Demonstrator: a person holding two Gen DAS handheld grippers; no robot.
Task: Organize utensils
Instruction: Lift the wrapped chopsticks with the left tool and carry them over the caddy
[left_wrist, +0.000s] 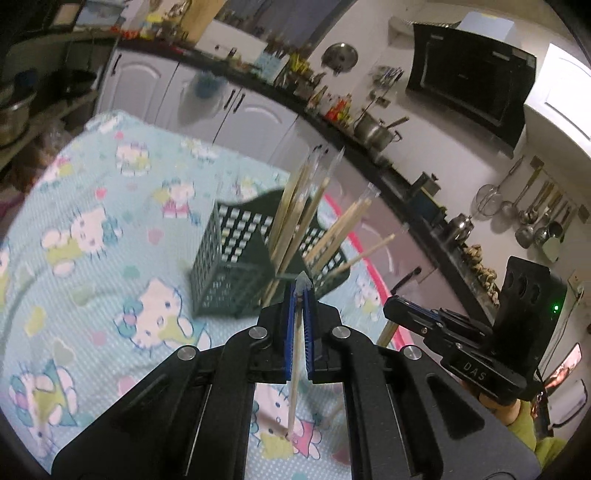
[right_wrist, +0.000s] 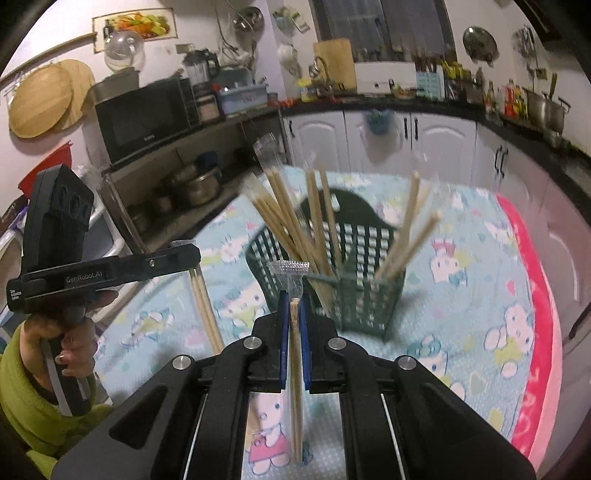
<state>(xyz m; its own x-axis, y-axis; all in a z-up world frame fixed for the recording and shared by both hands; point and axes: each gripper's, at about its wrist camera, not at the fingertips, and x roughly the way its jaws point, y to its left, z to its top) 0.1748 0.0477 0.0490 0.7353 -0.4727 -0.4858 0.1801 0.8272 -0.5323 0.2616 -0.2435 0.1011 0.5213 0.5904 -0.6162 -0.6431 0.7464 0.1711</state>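
Covering the table, cartoon-cat cloth (right_wrist: 461, 295), both tongs (left_wrist: 300, 295) (right_wrist: 294, 297) clamping wrapped chopsticks (left_wrist: 295, 369) (right_wrist: 294, 369), kitchen cabinets (right_wrist: 369, 136) behind

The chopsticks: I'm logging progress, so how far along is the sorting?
Done: several wrapped chopsticks already stand in the green basket on the tablecloth. In hand: the left claw is shut on one wrapped pair, and the right claw on another. Left: both pairs must go into the basket. No loose ones show on the cloth.
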